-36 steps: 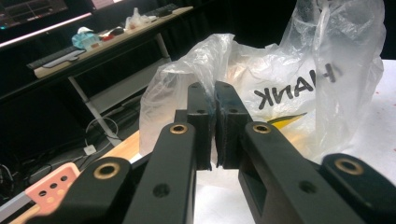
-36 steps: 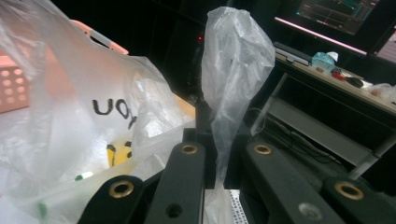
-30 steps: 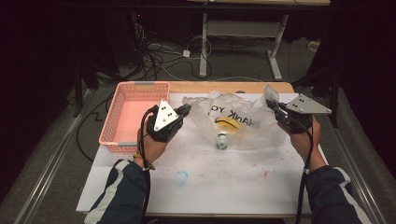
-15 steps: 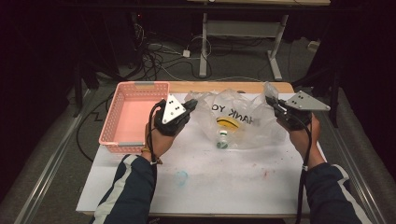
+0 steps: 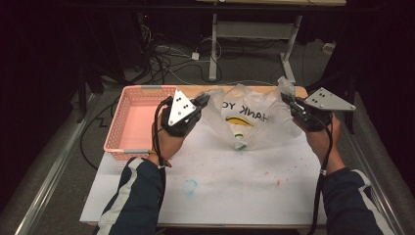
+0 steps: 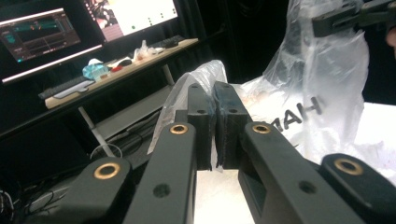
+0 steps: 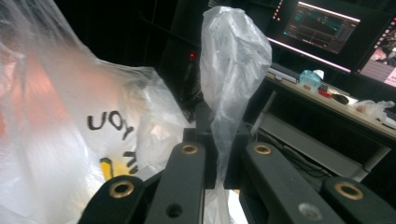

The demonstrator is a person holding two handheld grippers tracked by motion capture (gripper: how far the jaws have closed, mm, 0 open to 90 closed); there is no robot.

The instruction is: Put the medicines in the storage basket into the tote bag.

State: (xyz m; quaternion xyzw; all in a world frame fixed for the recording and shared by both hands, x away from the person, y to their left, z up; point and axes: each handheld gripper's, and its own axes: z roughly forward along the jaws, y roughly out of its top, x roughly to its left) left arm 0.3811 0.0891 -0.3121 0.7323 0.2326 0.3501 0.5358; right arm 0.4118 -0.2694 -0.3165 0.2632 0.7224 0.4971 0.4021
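Pink basket (image 5: pixel 128 128) sits on the counter (image 5: pixel 235 186), left of the plastic bag (image 5: pixel 249 120). Left gripper (image 5: pixel 203 100) has its fingers clenched on the bag's left edge, just right of the basket. The bag hangs spread above the counter between the grippers. Right gripper (image 5: pixel 288 100) fingers clamp the bag's right edge.

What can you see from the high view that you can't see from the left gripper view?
The high view takes in the pink basket, the white table, the person's sleeves and a bottle inside the plastic bag. The left gripper view has a shelf with monitors and a close look at its jaws pinched on a bag handle. Both show the bag with its black letters and the right gripper holding its other handle.
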